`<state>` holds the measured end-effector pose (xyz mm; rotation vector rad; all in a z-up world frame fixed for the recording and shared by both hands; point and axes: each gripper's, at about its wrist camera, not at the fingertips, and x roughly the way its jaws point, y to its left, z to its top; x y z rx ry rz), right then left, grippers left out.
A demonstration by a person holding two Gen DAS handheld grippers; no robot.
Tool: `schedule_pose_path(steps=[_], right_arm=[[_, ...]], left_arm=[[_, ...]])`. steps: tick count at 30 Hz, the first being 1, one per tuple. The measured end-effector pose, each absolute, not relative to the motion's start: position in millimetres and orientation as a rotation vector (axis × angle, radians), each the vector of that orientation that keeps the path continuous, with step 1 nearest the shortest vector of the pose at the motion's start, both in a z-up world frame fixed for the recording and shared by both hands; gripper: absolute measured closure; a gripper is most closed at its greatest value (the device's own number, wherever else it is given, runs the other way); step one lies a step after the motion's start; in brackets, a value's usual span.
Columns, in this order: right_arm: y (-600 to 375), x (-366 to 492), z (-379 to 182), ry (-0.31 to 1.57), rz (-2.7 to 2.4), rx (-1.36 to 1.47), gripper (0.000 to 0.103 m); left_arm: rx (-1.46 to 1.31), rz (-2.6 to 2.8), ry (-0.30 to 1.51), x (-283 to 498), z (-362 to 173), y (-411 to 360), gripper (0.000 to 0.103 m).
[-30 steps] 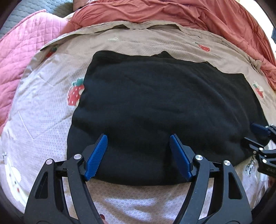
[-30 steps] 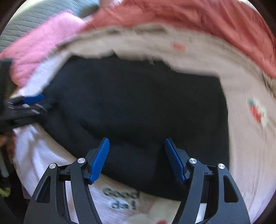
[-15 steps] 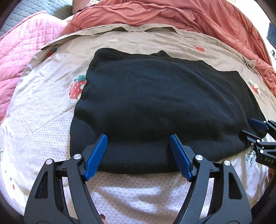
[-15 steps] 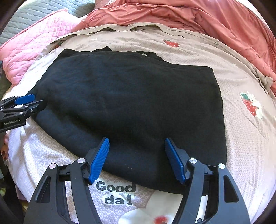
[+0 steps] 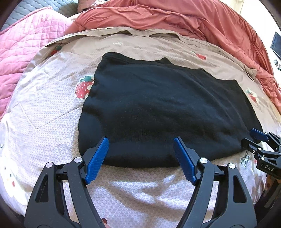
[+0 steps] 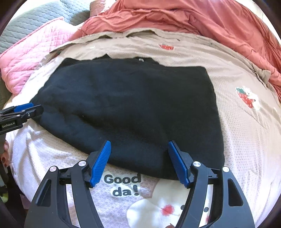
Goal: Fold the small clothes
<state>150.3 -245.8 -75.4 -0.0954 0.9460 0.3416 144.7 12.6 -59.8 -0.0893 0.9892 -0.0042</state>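
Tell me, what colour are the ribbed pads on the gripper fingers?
Bright blue, on black arms. The pads show best in the right wrist view.

Bedroom in a home, prob. Beige strawberry-print bedspread (image 5: 52, 84) w/ "Good da!" lettering (image 6: 123, 185), pink quilted blanket (image 5: 21, 45), rumpled coral-red duvet (image 5: 175, 15), grey quilted cover (image 6: 35, 17) at back.

Garment (image 5: 158, 112) flat on bedspread (image 5: 43, 122)

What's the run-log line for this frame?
step: pre-grasp | left gripper: open, at near hem | right gripper: open, at near hem | black garment: flat on bedspread, not held
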Motion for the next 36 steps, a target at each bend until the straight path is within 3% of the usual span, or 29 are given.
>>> schedule_pose_path(steps=[2, 4, 13, 36], right_arm=[[-245.6, 144.4, -67.9, 0.913, 0.343, -0.094, 0.032], [-244.2, 137.5, -60.0, 0.871, 0.328, -0.104, 0.009], [-223.9, 108.6, -43.4, 0.733, 0.309, -0.250, 0.008], [-158.1, 51.2, -38.2, 0.718, 0.382, -0.339, 0.005]], left_arm=[[-0.100, -0.006, 0.986, 143.5, -57.0, 14.7, 0.031], [-0.115, -0.006, 0.983, 142.0, -53.6, 18.2, 0.031], [-0.148, 0.004, 0.960, 135.4, -36.4, 33.6, 0.010], [-0.181, 0.049, 0.904, 123.0, -4.8, 74.5, 0.010]])
